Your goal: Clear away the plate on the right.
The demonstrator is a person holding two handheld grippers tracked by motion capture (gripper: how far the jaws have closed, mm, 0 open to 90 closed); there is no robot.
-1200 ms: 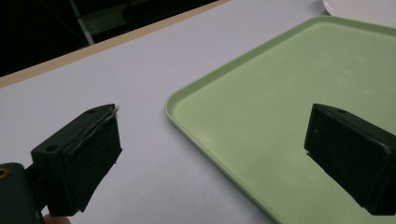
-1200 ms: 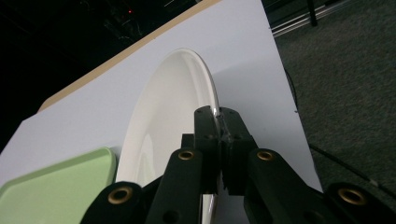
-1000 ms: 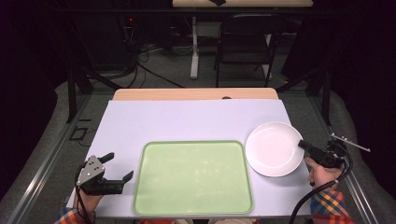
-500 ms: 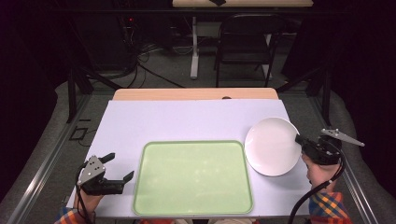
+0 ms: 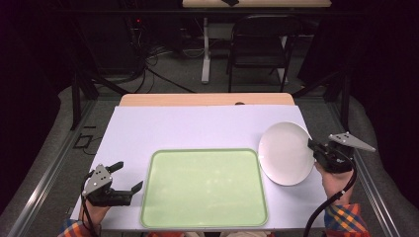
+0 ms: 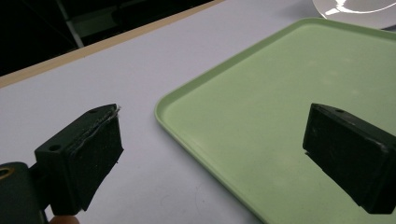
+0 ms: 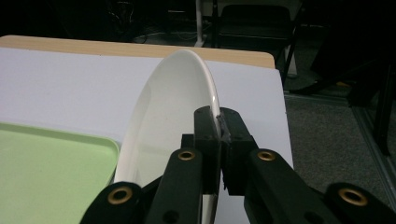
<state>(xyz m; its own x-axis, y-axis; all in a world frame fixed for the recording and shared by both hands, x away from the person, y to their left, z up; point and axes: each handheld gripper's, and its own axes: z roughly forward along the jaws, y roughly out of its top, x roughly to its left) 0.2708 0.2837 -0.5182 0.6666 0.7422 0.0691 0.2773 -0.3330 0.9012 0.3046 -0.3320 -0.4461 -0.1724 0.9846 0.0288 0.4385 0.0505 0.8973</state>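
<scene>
The white plate (image 5: 285, 159) sits at the right end of the table, tilted up on edge beside the green tray (image 5: 204, 187), and from the high view I see my right gripper (image 5: 313, 148) clamped on its right rim. My left gripper (image 5: 129, 177) rests near the tray's left edge, jaws spread, nothing in them. The table (image 5: 197, 126) wears a smooth pale cover — flat, matte, no clutter.

In the left gripper view the two black pads stand wide apart over the tray's rounded corner; the tray (image 6: 289, 116) looks like thin moulded plastic with a low raised lip.

In the right gripper view the jaws pinch the plate's (image 7: 173, 107) thin rim between them, pads pressed tight. I judge it glazed ceramic — stiff, fairly heavy for a rim grip, slick and breakable. The rim is the only place to take it, and a shallow bite there could let it pivot or slide.
</scene>
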